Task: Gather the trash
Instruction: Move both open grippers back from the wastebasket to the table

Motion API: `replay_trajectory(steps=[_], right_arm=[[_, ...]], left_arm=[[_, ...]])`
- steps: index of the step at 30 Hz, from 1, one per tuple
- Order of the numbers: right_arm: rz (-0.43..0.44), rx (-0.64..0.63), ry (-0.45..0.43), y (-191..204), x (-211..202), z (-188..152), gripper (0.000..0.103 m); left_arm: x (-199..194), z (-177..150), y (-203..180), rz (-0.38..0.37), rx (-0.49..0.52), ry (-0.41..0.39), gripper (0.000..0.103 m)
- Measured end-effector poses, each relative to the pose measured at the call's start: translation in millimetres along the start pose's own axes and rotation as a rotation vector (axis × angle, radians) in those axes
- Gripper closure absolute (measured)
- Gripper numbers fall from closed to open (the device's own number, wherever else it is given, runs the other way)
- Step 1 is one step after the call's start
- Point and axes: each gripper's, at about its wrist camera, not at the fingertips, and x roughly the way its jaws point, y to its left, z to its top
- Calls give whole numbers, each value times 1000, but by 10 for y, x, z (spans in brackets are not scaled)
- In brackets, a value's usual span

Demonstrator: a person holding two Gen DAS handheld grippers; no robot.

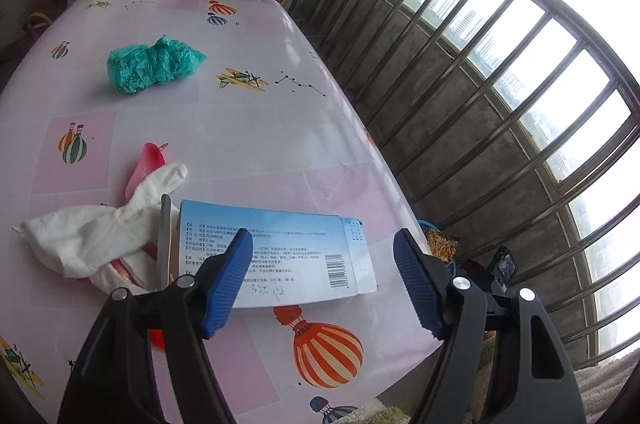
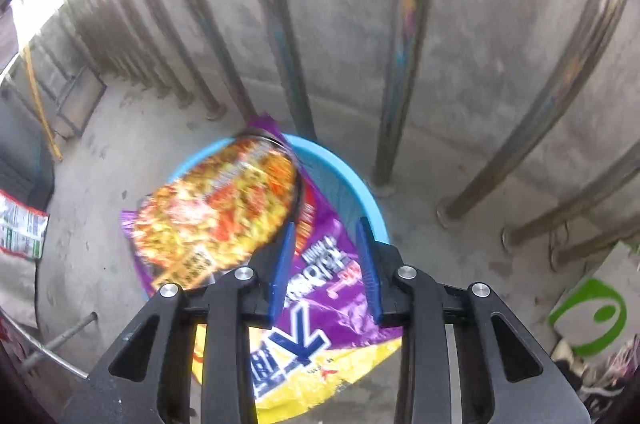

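Purple-and-yellow crinkled noodle wrapper [image 2: 224, 220] lying over round blue plastic basin [image 2: 340, 171] beneath right gripper [image 2: 326, 260], jaws apart, gripping nothing.

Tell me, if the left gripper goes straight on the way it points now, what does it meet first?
Most likely the blue medicine box lying flat on the table. The open left gripper frames it, though depth is unclear.
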Motion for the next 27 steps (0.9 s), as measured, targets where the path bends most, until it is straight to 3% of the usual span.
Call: replay_trajectory(steps=[2,5,8,12,23,27], right_arm=[[57,-35,19,117,-17,-20,72],[123,-100,153,294,223,-65,72],[104,-115,327,415,661,-102,80],[32,-88,447,401,1160,-140,93],[-121,-139,586,638,1853,-83,100],[-152,-144,584,674,1849,-13,99]], left_arm=[[-4,-2,19,5,-4,-2,32],[-12,3,40,10,-4,-6,32],[-27,-1,56,20,-3,-7,32],[-53,-1,113,42,-19,-8,32],[-117,-7,266,112,-51,-10,31],[-127,-24,298,115,-57,-11,31]])
